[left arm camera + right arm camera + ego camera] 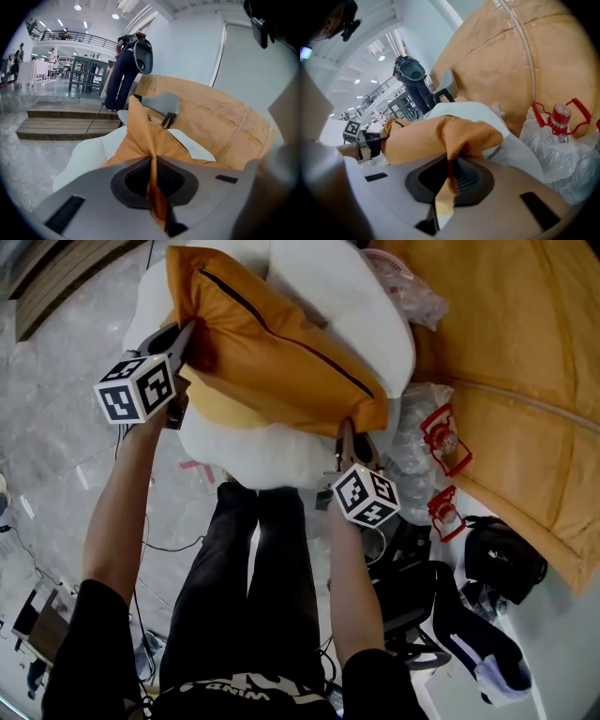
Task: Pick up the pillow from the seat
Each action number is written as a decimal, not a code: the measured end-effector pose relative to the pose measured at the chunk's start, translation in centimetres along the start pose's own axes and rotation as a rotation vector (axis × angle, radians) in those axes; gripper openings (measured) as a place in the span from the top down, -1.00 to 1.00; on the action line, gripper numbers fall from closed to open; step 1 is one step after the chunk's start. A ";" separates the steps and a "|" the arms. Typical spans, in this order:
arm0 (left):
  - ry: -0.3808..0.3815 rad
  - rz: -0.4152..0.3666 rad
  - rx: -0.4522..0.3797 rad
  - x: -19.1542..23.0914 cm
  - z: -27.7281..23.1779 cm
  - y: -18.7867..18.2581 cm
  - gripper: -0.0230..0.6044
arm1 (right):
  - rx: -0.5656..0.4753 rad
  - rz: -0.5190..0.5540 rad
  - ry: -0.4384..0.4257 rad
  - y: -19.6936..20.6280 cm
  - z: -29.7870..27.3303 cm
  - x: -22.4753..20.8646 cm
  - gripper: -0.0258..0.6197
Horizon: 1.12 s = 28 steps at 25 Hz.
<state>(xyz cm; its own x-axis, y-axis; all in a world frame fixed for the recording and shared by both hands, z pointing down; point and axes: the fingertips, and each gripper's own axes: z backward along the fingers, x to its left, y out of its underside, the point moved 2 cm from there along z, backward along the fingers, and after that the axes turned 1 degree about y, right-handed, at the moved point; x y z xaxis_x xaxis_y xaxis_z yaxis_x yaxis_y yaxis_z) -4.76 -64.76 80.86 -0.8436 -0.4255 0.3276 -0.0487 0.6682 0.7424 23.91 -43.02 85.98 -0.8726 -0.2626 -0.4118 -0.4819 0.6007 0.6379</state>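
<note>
An orange pillow (pixel 267 343) with a dark zip lies across a white cushioned seat (pixel 375 324). My left gripper (pixel 185 341) is shut on the pillow's left corner, and its fabric (pixel 152 183) is pinched between the jaws. My right gripper (pixel 349 432) is shut on the pillow's near right corner, where a fold of orange cloth (pixel 449 180) is squeezed between the jaws. In the right gripper view the pillow (pixel 436 136) stretches away toward the left gripper (pixel 370 143).
A large orange beanbag (pixel 525 362) fills the right side. Clear plastic bags with red-handled bottles (pixel 442 442) lie beside the seat. Black bags and a shoe (pixel 487 643) sit on the floor at right. Wooden steps (pixel 61 119) and a standing person (pixel 124 70) are behind.
</note>
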 end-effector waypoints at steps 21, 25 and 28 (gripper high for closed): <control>-0.001 -0.004 -0.245 -12.3 28.8 -15.9 0.86 | -0.241 0.212 -0.139 -20.0 25.1 12.8 0.80; 0.010 -0.028 -0.321 -15.1 34.9 -18.0 0.86 | -0.316 0.244 -0.171 -21.8 31.2 15.0 0.80; 0.020 -0.065 -0.387 -17.0 38.1 -20.1 0.86 | -0.396 0.271 -0.201 -24.0 34.5 16.3 0.80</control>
<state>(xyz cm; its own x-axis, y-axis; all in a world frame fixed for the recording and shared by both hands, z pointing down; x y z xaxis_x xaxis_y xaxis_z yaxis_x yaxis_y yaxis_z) -9.84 -47.68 38.11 -0.8345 -0.4739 0.2811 0.1070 0.3611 0.9264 24.03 -35.70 41.53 -0.9563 0.0364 -0.2903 -0.2685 0.2848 0.9202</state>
